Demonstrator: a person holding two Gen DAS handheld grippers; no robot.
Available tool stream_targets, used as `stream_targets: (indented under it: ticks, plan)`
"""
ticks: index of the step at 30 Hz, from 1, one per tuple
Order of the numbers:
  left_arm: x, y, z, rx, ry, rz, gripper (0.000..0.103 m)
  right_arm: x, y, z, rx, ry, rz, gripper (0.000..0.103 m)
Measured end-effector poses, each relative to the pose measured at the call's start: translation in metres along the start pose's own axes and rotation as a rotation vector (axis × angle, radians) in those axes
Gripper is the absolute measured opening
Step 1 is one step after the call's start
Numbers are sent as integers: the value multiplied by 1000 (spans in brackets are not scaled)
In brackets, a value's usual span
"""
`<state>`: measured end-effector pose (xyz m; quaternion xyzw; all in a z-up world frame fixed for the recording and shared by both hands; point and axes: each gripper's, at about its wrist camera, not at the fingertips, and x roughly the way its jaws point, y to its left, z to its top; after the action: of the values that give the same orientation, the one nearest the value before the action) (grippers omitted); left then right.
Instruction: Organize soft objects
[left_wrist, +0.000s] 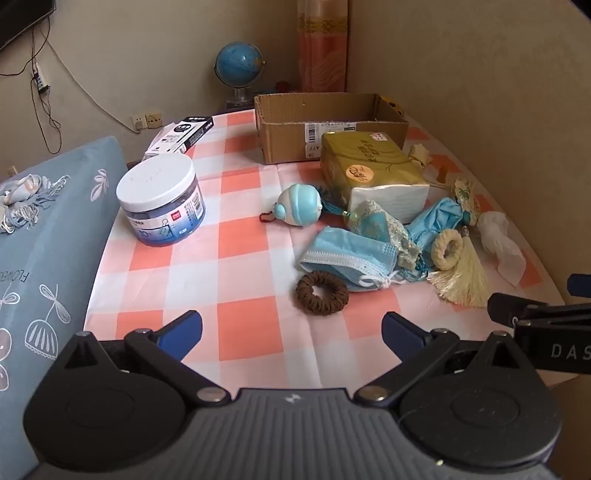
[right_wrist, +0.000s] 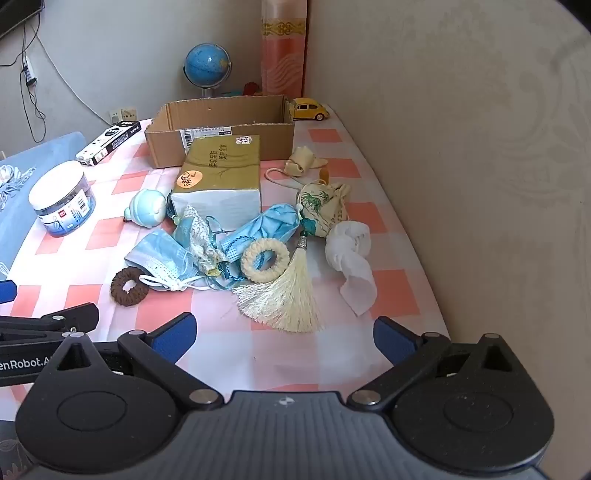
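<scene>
A heap of soft things lies on the checked tablecloth (left_wrist: 240, 243): a brown hair tie (left_wrist: 322, 292) (right_wrist: 130, 286), blue face masks (left_wrist: 343, 254) (right_wrist: 162, 254), a cream ring with a tassel (right_wrist: 265, 259) (left_wrist: 447, 248), a printed pouch (right_wrist: 323, 206) and a crumpled white tissue (right_wrist: 349, 254) (left_wrist: 498, 236). A gold tissue pack (left_wrist: 369, 173) (right_wrist: 221, 173) lies in front of an open cardboard box (left_wrist: 328, 125) (right_wrist: 221, 125). My left gripper (left_wrist: 291, 332) hovers open short of the hair tie. My right gripper (right_wrist: 284, 336) hovers open just short of the tassel. Neither holds anything.
A white-lidded plastic jar (left_wrist: 162, 199) (right_wrist: 62, 203), a black-and-white carton (left_wrist: 181, 138) and a blue toy (left_wrist: 299, 210) stand to the left. A globe (left_wrist: 240, 70) and a yellow toy car (right_wrist: 310, 109) are at the back. A wall runs along the right, a blue pillow (left_wrist: 48, 240) along the left.
</scene>
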<state>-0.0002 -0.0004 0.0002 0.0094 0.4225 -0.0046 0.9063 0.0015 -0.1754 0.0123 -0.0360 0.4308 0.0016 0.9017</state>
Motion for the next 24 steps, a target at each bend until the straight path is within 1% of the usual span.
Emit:
stream_targets:
  ticks: [9, 10, 14, 17, 24]
  plan:
    - [-6, 4, -2, -10, -17, 5, 103, 0, -2, -2, -8, 1, -9, 103]
    - [-3, 0, -1, 3, -6, -6, 103, 0, -1, -1, -9, 2, -8, 103]
    - [-5, -2, 0, 5, -4, -6, 103, 2, 4, 2, -5, 3, -4, 103]
    - [-2, 2, 1, -11, -3, -9, 103, -1, 0, 1, -1, 1, 4, 103]
    - [-2, 2, 2, -14, -5, -9, 103, -1, 0, 1, -2, -2, 2, 103]
